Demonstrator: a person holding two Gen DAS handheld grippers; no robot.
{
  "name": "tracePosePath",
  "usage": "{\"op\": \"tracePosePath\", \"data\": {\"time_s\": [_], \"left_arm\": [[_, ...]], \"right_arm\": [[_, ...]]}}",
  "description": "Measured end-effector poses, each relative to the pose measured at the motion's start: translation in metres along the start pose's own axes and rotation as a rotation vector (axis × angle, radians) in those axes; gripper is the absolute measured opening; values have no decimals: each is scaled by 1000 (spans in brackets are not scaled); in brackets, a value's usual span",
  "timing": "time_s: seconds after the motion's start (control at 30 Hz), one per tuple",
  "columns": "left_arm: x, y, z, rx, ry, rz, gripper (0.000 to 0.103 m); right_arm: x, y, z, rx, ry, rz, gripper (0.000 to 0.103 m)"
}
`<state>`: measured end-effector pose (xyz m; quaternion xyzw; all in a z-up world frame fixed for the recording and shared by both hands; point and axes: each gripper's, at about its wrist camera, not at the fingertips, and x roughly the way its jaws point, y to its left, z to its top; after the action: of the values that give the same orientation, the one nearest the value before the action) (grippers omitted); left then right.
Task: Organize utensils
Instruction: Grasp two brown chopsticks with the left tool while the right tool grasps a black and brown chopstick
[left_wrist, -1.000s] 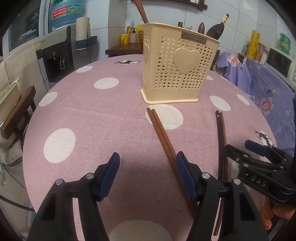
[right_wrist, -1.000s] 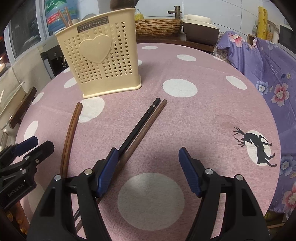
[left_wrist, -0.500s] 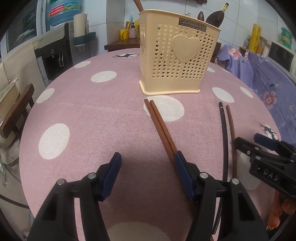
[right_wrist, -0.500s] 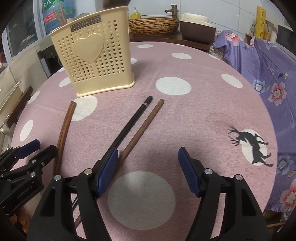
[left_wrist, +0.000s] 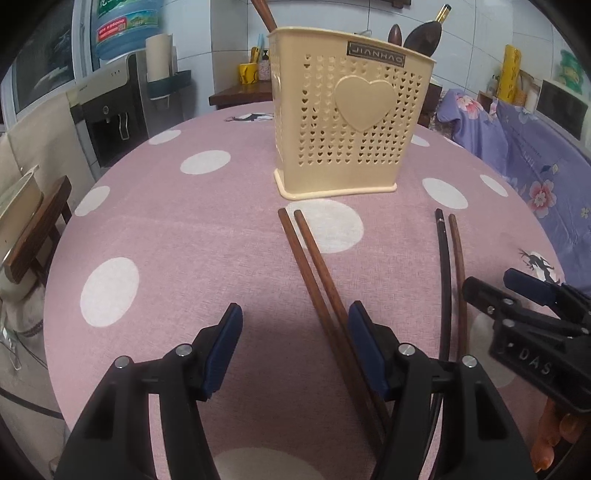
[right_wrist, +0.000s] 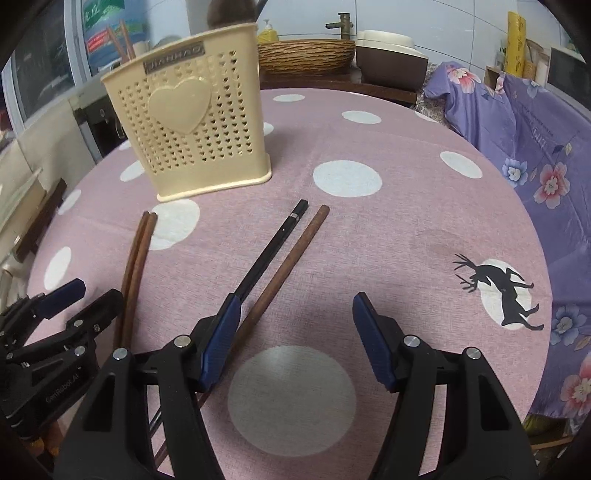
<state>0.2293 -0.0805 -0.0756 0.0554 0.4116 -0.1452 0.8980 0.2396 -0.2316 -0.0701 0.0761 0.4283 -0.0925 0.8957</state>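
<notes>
Left wrist view: the left gripper (left_wrist: 295, 345) hangs released over the tabletop (left_wrist: 184, 236), nothing between its pads. The brown chopsticks (left_wrist: 314, 266) lie side by side, running under its right finger toward the holder (left_wrist: 347, 110), which stands upright further off. Best to shift right until the pair sits centred between the fingers, then clamp both together.

Right wrist view: the right gripper (right_wrist: 295, 339) is released too, empty. The black chopstick (right_wrist: 269, 251) passes under its left pad; the brown chopstick (right_wrist: 291, 258) lies just beside, splayed. A shift left should straddle both; closing squarely should gather them.
</notes>
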Motion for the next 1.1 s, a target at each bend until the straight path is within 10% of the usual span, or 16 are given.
{"op": "tracePosePath", "data": {"time_s": [1.1], "left_arm": [[11, 25, 8, -50, 27, 8, 58]], "right_arm": [[13, -35, 11, 90, 32, -25, 56]]}}
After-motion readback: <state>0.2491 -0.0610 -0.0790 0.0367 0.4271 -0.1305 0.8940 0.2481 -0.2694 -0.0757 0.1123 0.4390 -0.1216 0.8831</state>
